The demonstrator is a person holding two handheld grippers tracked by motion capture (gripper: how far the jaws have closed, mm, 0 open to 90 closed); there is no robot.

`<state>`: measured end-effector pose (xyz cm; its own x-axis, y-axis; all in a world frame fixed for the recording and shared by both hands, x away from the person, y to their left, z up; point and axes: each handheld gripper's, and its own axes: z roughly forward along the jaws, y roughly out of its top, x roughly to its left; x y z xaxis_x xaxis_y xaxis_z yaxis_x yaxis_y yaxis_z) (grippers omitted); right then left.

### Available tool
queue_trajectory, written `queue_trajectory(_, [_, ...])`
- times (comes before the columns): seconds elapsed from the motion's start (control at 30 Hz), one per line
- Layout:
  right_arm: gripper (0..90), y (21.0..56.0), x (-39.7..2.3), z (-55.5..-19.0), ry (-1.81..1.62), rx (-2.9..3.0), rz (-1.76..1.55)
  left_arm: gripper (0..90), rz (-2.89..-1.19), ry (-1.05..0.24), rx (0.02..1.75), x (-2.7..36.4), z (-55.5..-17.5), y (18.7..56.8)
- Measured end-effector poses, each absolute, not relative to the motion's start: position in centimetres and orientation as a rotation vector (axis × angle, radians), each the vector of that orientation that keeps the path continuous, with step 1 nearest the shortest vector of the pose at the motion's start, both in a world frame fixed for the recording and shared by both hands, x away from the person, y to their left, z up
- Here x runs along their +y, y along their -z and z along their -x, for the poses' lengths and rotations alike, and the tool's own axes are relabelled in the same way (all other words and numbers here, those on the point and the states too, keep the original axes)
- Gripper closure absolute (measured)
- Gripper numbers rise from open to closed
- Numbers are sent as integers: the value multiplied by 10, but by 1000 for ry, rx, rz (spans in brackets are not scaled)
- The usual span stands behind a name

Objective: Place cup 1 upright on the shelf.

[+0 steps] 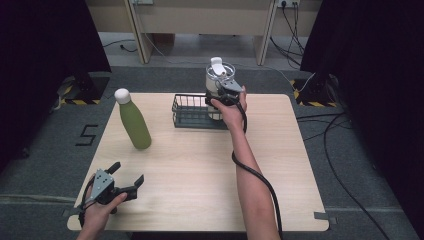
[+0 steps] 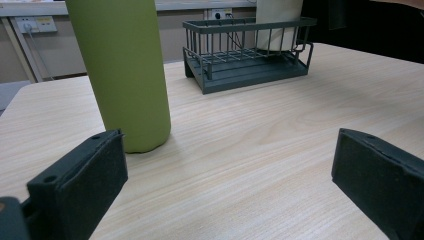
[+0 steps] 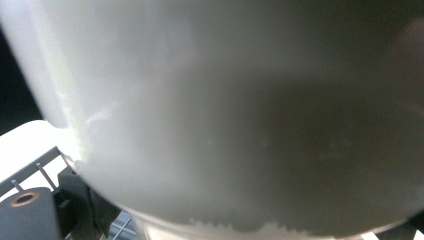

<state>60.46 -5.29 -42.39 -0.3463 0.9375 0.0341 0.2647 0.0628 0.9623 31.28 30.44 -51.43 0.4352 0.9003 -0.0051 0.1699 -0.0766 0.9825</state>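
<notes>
White cup held at the basket

Up close in the right gripper view, the white cup (image 3: 225, 115) looks smooth, pale and blurry. From the high view, at top middle, the right gripper (image 1: 223, 85) pinches the cup's (image 1: 216, 77) side over the dark wire basket (image 1: 192, 112); its lid has a white flap. At lower left, the left gripper (image 1: 129, 179) rests on the surface (image 1: 200, 175), jaws spread with nothing between them. Its own view shows a green bottle (image 2: 122, 70) close by.
</notes>
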Motion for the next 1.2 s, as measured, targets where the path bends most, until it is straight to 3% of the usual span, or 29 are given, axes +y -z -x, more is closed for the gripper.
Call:
queue_trajectory(0.6, [87, 428, -54, -603, -1337, 1682, -1184, 5, -1554, -802, 964, 303, -312, 514])
queue_trajectory(1.2, [22, 430, -54, -593, -1327, 1692, -1161, 5, -1559, -804, 959, 302, -312, 514])
